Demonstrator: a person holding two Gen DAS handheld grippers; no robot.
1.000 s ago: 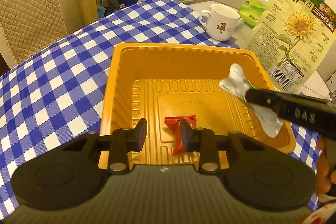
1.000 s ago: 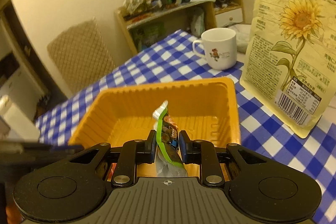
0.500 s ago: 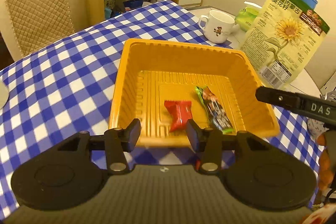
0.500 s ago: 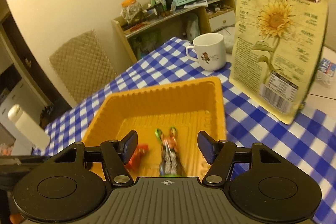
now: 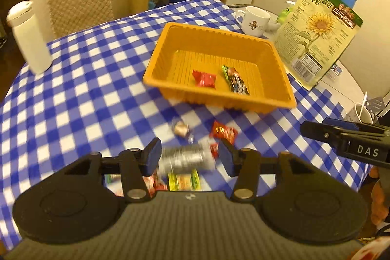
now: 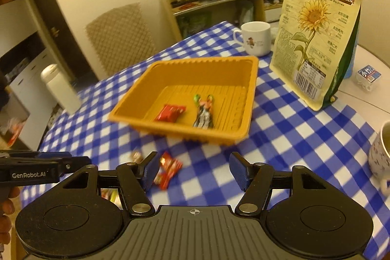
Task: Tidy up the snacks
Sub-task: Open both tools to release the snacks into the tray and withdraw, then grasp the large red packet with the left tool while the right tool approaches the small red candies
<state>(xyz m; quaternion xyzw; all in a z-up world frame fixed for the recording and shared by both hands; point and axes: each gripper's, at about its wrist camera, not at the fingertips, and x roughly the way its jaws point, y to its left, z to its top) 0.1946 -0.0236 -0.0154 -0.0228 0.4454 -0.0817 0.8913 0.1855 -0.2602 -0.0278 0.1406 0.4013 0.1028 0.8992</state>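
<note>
We see the orange tray [image 5: 156,65] on the checked tablecloth [image 5: 73,94] holding a red packet [image 5: 204,78] and a green-ended packet [image 5: 235,80]. Loose snacks lie before it; a silvery one [image 5: 186,158], blurred, seems to sit between our spread left gripper [image 5: 189,157] jaws. Our right gripper [image 6: 192,171] is open, empty.

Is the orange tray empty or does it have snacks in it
Not empty. The orange tray holds two snacks: a red packet and a green-edged packet, lying side by side.
</note>
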